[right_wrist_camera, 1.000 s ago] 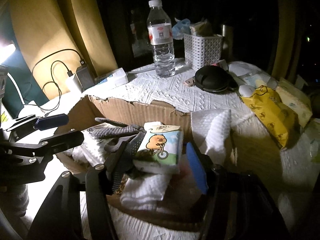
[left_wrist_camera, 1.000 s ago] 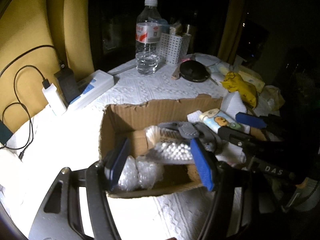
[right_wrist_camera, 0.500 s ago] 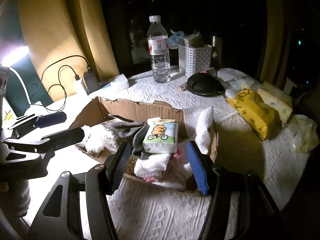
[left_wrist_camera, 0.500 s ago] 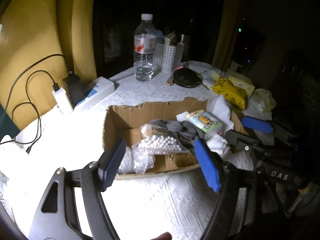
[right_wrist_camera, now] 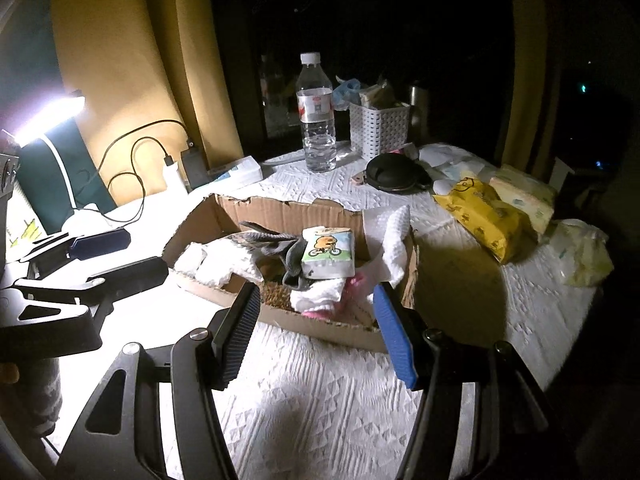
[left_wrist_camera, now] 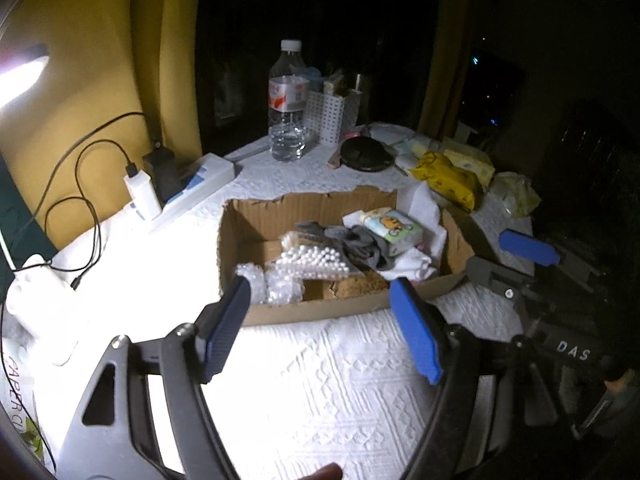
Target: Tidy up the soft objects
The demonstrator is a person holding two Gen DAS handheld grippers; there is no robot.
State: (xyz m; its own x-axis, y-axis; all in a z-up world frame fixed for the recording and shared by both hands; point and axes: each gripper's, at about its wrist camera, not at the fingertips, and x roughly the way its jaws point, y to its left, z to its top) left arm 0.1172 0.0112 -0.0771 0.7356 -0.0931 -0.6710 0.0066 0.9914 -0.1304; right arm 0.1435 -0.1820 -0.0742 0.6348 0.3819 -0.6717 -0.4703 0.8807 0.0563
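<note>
Left wrist view: my left hand-held gripper (left_wrist_camera: 322,322) hovers spread and empty, its jaws having just been opening, over the white-covered counter (left_wrist_camera: 320,380). Right wrist view: my right hand-held gripper (right_wrist_camera: 314,330) is likewise spread, holding nothing. Beyond both, the cardboard box (right_wrist_camera: 320,326) contains the tissue pack (right_wrist_camera: 328,254), grey cloth (right_wrist_camera: 290,250) and white socks (right_wrist_camera: 318,296). Farther back stands a water bottle (right_wrist_camera: 316,120).

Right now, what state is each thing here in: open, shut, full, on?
Left gripper: open, empty; jaws just widened.
Right gripper: open, empty.
Box: open, holding soft things.
Tissue pack: sealed, lying on top in the box.
Bottle: capped, upright, partly full.
Lamp: on.
Charger: cable plugged in.
</note>
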